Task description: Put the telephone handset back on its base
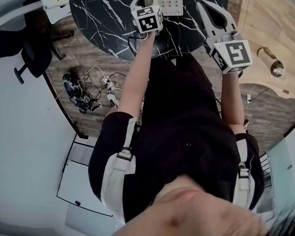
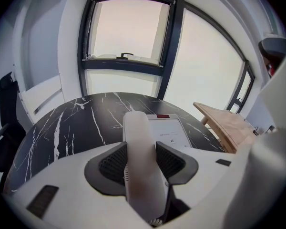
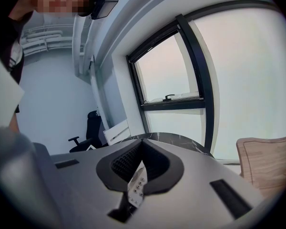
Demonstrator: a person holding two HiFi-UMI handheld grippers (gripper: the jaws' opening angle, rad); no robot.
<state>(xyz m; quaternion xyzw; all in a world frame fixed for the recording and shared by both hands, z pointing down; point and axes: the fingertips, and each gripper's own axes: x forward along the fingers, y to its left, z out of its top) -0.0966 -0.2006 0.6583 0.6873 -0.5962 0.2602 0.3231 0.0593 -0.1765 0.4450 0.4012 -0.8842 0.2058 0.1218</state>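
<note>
The left gripper (image 2: 142, 161) clasps the long white plastic telephone handset (image 2: 136, 132) over the round black marble table (image 2: 86, 123).

Its ribbed dark pads (image 2: 113, 163) lie against both long sides of the handset, which runs straight out from between the jaws. The handset's far end reaches along the left edge of the flat white telephone base (image 2: 169, 132), just beside the base's pale panel. Whether it sits fully in the cradle cannot be told. In the head view the base stands at the table's near side, with the left gripper right at it. The right gripper (image 3: 142, 147) is held off to the right of the base, tilted slightly downward. Its jaws are pressed together at the tips and grasp nothing.
</note>
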